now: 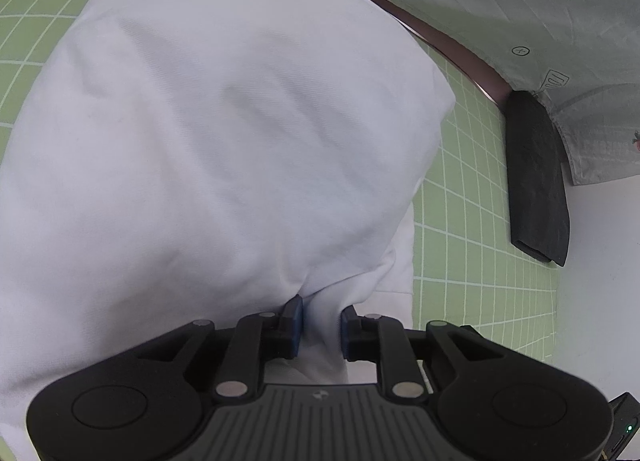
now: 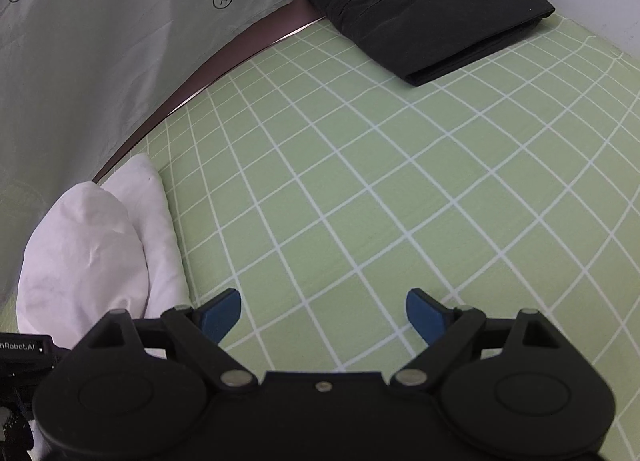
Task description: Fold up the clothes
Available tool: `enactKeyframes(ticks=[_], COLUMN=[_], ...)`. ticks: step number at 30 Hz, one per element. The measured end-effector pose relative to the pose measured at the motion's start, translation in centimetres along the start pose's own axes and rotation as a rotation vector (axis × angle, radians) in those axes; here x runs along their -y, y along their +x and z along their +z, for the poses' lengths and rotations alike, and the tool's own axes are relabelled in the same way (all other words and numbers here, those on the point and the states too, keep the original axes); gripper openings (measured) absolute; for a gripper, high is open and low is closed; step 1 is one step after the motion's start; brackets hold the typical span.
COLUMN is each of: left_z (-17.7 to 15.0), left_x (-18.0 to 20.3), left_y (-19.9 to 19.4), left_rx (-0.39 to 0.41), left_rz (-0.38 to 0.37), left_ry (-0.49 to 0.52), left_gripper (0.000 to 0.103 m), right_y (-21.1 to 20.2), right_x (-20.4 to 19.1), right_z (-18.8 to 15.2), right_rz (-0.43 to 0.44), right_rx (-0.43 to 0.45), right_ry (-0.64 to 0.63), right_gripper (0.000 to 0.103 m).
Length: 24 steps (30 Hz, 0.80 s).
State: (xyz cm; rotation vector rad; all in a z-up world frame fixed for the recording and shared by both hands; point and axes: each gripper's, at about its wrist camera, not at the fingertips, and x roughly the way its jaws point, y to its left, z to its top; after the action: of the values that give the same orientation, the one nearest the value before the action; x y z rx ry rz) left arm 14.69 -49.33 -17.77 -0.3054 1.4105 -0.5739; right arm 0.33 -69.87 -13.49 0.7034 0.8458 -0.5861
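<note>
A white garment fills most of the left wrist view, draped over the green checked sheet. My left gripper is shut on a bunched fold of the white garment, which is pinched between the blue pads. In the right wrist view the white garment lies folded at the lower left. My right gripper is open and empty above the green checked sheet, to the right of the garment.
A folded black garment lies at the far edge of the sheet; it also shows in the left wrist view. A grey printed cloth hangs beyond a brown edge strip.
</note>
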Motion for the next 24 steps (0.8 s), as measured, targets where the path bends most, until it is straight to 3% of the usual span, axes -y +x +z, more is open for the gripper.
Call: enactKeyframes(ticks=[1,3,4,6,9,13,15,19,21,23,24], left_z=[0.0,0.0,0.0,-0.2,-0.7,-1.5,-1.8,-2.4,-2.8,-3.1,-3.0], left_x=[0.1,0.5,0.8,1.5,2.1,0.7,-0.4,-2.5,-4.3,-5.9,-6.6], left_y=[-0.1,-0.5,-0.7,-1.3,-3.0,-7.3,-9.5,-12.0,-12.7,-12.7,-12.5], left_rx=[0.002,-0.007,-0.011,-0.005,0.039,0.162,0.236,0.328,0.345,0.342,0.336], left_rz=[-0.016,-0.095,-0.141,-0.204,-0.209,-0.109,-0.015,0.167,0.234,0.243,0.246], left_ry=[0.006,0.024,0.027,0.034,0.071,0.101,0.119,0.129,0.113,0.076,0.057], left_gripper=[0.029,0.052,0.055,0.056,0.059,0.061,0.069,0.070,0.070,0.070,0.070], right_y=[0.0,-0.2,-0.4,-0.8,-1.8,-2.7,-2.7,-2.5,-2.0,-1.4,-0.9], right_x=[-0.1,-0.4,-0.5,-0.7,-1.2,-2.1,-2.8,-5.0,-6.4,-7.5,-8.1], right_z=[-0.2,-0.6,-0.7,-0.8,-0.8,-0.8,-1.1,-2.4,-3.1,-4.0,-4.3], right_rz=[0.001,0.004,0.007,0.010,0.013,0.025,0.044,0.116,0.199,0.292,0.309], right_rx=[-0.004,-0.008,-0.008,0.002,0.026,0.050,0.049,0.028,0.003,-0.030,-0.038], right_ry=[-0.001,-0.002,-0.005,-0.016,-0.036,-0.068,-0.092,-0.143,-0.168,-0.186,-0.197], right_gripper=[0.090,0.090,0.090,0.090,0.090,0.090,0.090,0.090,0.080,0.061,0.059])
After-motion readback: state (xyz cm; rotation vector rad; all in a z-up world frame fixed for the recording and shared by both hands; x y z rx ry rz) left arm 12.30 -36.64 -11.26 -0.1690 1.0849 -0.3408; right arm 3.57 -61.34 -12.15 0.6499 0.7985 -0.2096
